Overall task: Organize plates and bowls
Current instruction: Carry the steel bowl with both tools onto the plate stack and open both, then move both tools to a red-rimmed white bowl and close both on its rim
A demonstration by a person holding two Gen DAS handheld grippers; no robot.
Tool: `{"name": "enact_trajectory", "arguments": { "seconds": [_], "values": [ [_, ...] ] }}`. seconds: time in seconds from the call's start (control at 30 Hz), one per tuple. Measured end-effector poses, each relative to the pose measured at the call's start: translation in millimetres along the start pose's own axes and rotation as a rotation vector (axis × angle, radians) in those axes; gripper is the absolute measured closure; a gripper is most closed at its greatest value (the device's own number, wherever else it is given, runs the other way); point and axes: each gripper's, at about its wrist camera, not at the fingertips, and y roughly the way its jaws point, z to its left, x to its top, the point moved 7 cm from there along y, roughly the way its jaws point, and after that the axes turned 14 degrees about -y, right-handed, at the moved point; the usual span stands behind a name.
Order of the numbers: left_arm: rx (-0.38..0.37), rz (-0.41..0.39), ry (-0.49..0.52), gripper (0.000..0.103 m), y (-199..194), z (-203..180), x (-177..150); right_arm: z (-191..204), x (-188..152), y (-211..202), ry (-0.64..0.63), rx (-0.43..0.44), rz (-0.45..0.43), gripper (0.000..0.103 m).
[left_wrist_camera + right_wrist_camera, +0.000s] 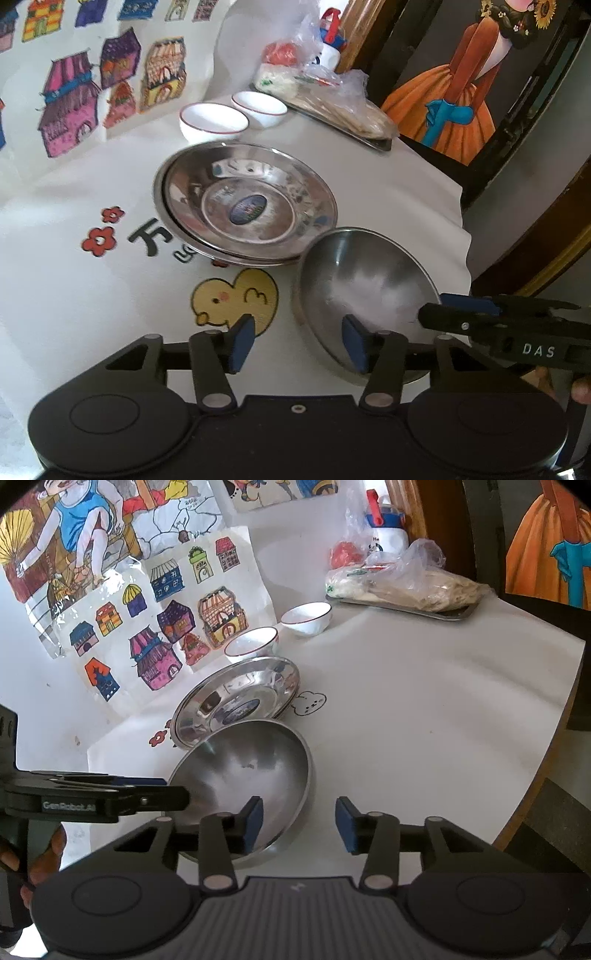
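We are holding both sets of fingers spread, pinching nothing: left gripper (299, 345) and right gripper (299, 823) each straddling the rim of the round matte steel bowl (251, 775) sitting on the white desk (424, 720). Just behind it, touching, shiny stacked steel plates (247, 203); beyond, two white red-rimmed bowls (213, 122).

"DAS" on right gripper (430, 314); "GenRobot.AI" on left gripper (177, 794); "万" on tablecloth (55, 314)
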Motion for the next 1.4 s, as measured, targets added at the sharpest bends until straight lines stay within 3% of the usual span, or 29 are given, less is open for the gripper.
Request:
{"name": "enact_trajectory", "arguments": {
  "seconds": [0.1,0.33,0.67,0.83,1.07,1.23,1.33,1.4],
  "values": [
    [0.002,-0.016,-0.004,0.039,-5.8,4.4,0.4,-1.3,-1.2,-1.6,0.001,-0.004,-0.01,0.045],
    [0.015,-0.08,0.001,0.022,-25.3,17.1,11.0,-10.0,5.7,-16.4,-0.002,0.004,-0.068,0.015],
    [0.05,-0.133,0.01,0.017,-25.8,22.0,44.9,-28.2,24.7,-15.8,0.015,-0.001,-0.11,0.006],
    [0.075,-0.19,0.033,0.008,-26.9,17.3,69.1,-41.6,44.9,-23.0,0.008,-0.01,-0.156,0.004],
    [0.105,-0.279,0.057,0.006,-35.4,11.9,117.4,-73.0,105.6,-66.7,-0.017,-0.089,-0.293,0.003],
    [0.126,-0.343,0.093,0.002,-41.2,-4.6,162.9,-87.6,169.6,-93.0,-0.053,-0.155,-0.363,0.0],
    [0.136,-0.354,0.084,0.001,-38.6,-14.1,192.3,-95.9,205.8,-92.0,-0.029,-0.134,-0.371,0.0],
    [0.129,-0.343,0.068,0.001,-30.8,-19.2,212.2,-101.7,224.7,-75.4,0.016,-0.069,-0.356,0.0]
  ]
}}
